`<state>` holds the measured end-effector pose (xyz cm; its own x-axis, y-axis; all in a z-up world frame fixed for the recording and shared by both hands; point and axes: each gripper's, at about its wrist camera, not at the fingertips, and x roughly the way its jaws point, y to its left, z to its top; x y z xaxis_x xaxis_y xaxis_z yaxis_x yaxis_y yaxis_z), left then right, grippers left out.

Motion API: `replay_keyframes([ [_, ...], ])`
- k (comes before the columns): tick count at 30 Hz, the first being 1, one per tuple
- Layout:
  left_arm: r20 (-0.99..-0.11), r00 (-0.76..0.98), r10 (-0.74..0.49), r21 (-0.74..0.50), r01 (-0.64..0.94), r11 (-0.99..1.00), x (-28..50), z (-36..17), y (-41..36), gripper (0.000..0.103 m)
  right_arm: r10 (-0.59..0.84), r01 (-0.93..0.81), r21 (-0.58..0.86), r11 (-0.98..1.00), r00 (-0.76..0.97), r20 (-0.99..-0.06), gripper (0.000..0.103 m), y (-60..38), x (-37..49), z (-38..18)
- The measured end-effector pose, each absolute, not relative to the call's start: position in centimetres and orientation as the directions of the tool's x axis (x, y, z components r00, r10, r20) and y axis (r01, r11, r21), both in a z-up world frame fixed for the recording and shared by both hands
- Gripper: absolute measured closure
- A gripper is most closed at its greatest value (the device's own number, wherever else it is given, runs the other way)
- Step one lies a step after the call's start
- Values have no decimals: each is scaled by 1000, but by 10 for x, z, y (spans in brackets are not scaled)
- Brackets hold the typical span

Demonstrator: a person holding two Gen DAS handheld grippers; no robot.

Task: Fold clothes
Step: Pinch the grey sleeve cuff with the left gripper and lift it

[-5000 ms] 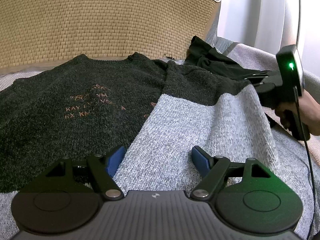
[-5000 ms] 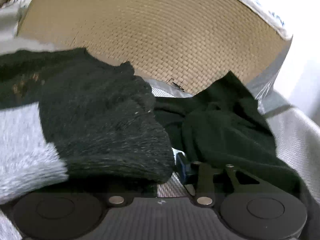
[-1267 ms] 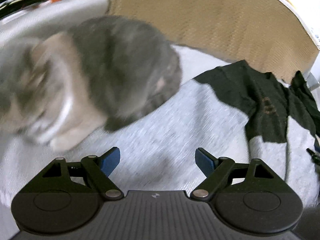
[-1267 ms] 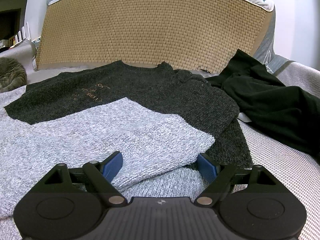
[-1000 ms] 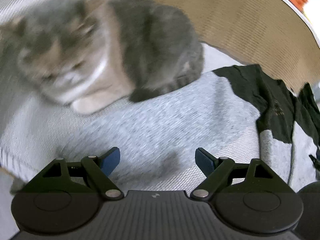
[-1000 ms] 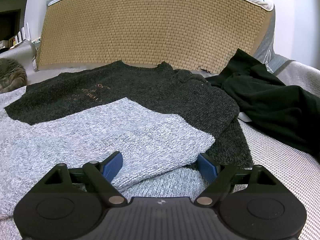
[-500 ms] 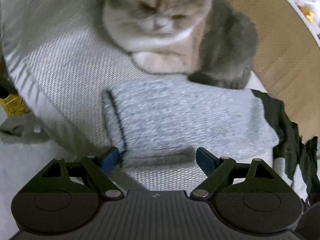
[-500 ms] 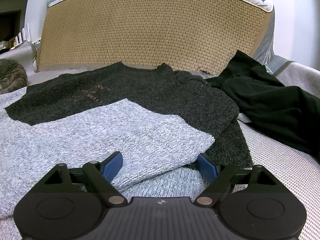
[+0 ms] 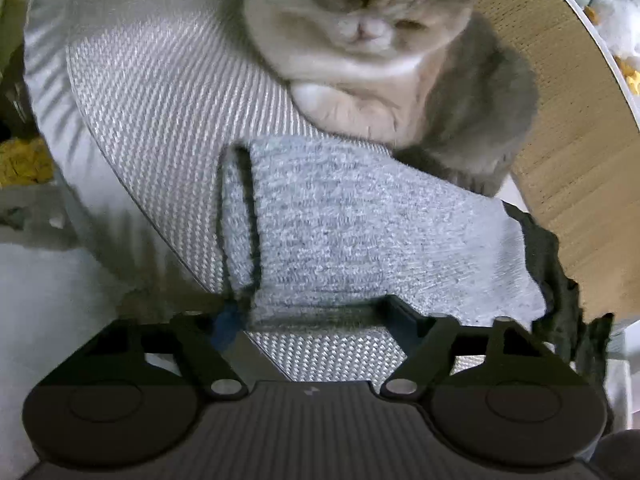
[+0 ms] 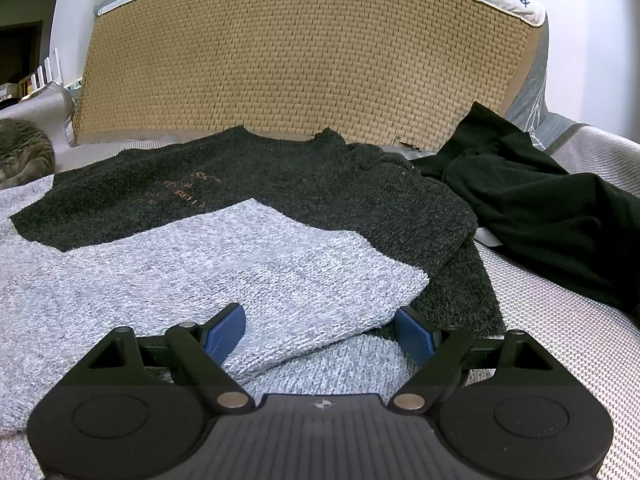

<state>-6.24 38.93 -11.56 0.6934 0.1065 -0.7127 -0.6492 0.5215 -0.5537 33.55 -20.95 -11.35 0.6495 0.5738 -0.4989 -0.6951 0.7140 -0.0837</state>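
The sweater's light grey sleeve (image 9: 360, 220) lies flat on the woven bed cover (image 9: 160, 120), its dark-edged cuff (image 9: 240, 216) at the left. My left gripper (image 9: 316, 318) points down at the sleeve's near edge; its jaws are closing with that edge between them, and I cannot see the pads pressing it. The dark grey sweater (image 10: 280, 176) with orange lettering is spread out, its other grey sleeve (image 10: 240, 264) folded across it. My right gripper (image 10: 320, 332) stands open over that folded sleeve's near edge.
A grey and cream cat (image 9: 380, 40) sits right behind the sleeve, touching its far edge, and shows at far left (image 10: 24, 152) in the right wrist view. A black garment (image 10: 540, 200) lies crumpled at right. A woven headboard (image 10: 300, 60) stands behind. The bed's edge (image 9: 100, 208) drops off left.
My left gripper swung left past the cat, came down to the sleeve's cuff end and rolled; its jaws have narrowed. The right gripper and the folded sleeve stay as they were.
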Motion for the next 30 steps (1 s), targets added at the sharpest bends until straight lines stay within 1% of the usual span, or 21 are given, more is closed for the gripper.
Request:
replay_keyframes([
  [2,-710,693,121,-539,-646,540,-65,-111,388,51,574,-695,-85,714,650,-498,18,-210,336,-113],
  [3,-711,691,131,-532,-650,542,-67,-109,388,56,574,-695,-85,714,650,-498,18,-210,336,-113],
  [5,-718,679,154,-513,-665,542,-69,-103,388,75,574,-695,-85,714,651,-497,18,-210,335,-114],
  [7,-717,675,171,-494,-666,559,-69,-95,387,82,574,-695,-87,714,652,-496,18,-210,335,-114],
  [10,-710,679,185,-445,-637,629,-60,-79,382,89,574,-695,-87,713,651,-496,18,-210,334,-114],
  [16,-669,720,187,-396,-558,729,-43,-41,369,91,574,-695,-91,713,654,-493,18,-210,332,-113],
  [19,-626,762,166,-402,-497,769,-26,-21,356,92,574,-695,-93,713,656,-490,18,-211,331,-113],
  [25,-556,828,78,-397,-347,850,16,25,323,92,573,-694,-95,714,657,-489,18,-211,331,-114],
  [30,-509,861,-4,-368,-214,905,78,65,292,92,573,-693,-95,715,658,-489,18,-210,330,-114],
])
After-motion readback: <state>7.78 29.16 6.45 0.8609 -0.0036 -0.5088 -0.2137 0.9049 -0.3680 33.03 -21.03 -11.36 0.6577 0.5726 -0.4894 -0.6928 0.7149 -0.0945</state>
